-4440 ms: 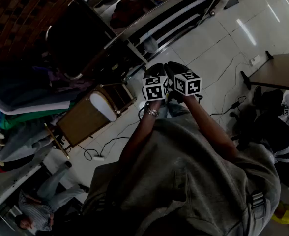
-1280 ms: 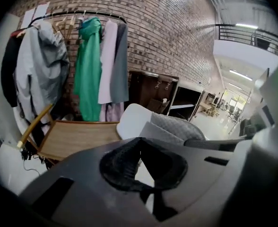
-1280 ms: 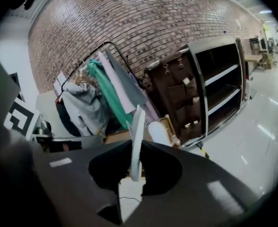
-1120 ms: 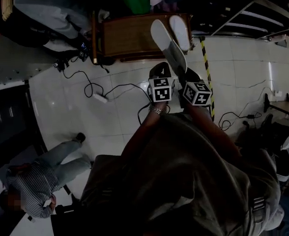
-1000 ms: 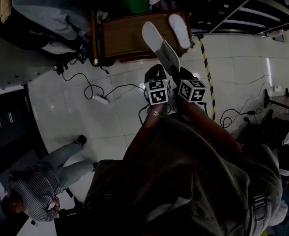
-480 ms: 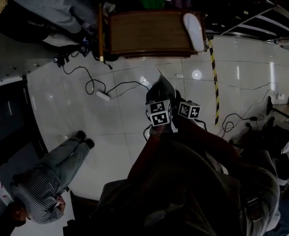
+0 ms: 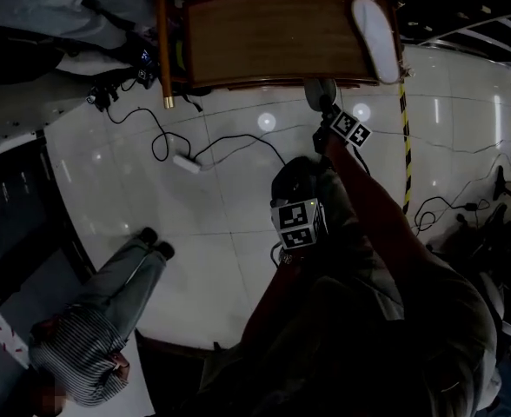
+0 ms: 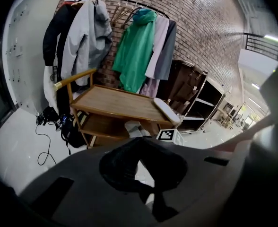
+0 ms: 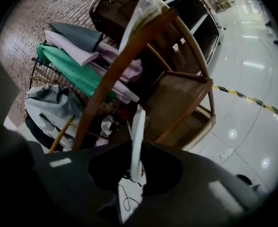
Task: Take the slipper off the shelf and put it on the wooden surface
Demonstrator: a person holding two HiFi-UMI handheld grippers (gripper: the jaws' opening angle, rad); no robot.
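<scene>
Right gripper (image 7: 327, 111), clamped on the slipper (image 7: 319, 94), hangs just below the wooden surface (image 7: 273, 33) up-frame; the closed, empty left gripper (image 7: 292, 174) sits farther down

The person's right arm (image 7: 373, 202) reaches well forward, and the right gripper (image 9: 138, 145) points ahead and downward, rolled so its marker cube sits tilted. Its jaws are clamped on the thin edge of a white slipper (image 9: 137, 126). The left arm (image 7: 268, 302) is bent and kept nearer the body, with the left gripper (image 8: 139, 145) angled downward, its jaws together with nothing between them.
</scene>
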